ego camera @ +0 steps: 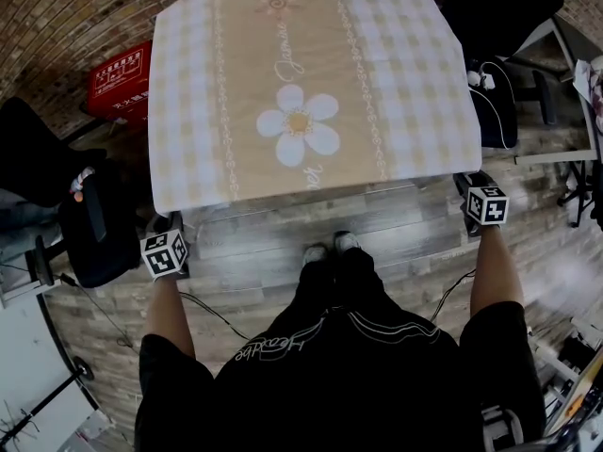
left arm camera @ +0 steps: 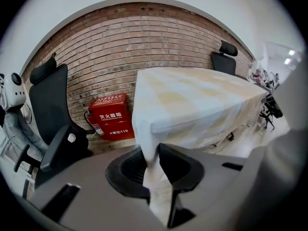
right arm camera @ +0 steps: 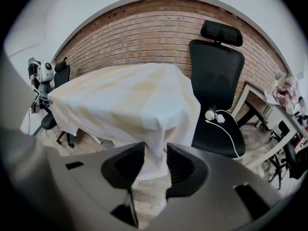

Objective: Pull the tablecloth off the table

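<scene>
Pinching comes first: the left gripper (left arm camera: 153, 154) is clamped on the tablecloth (left arm camera: 192, 105) corner hanging between its jaws, while the right gripper (right arm camera: 155, 152) stands half-wide around its corner; tighten it, then draw both back evenly off the desk (ego camera: 311, 205).

Table top wholly under the tablecloth (ego camera: 301, 92); script along the cloth's middle band too small to read; red box (ego camera: 121, 83) partly behind the cloth's left corner, its print unreadable from the head view; in that view the jaws of the left gripper (left arm camera: 151, 150) and right gripper (right arm camera: 155, 148) sit hidden beyond their marker cubes; black chair (ego camera: 509, 8) cut off by the top edge; cloth blurred where it passes the left jaws.
</scene>
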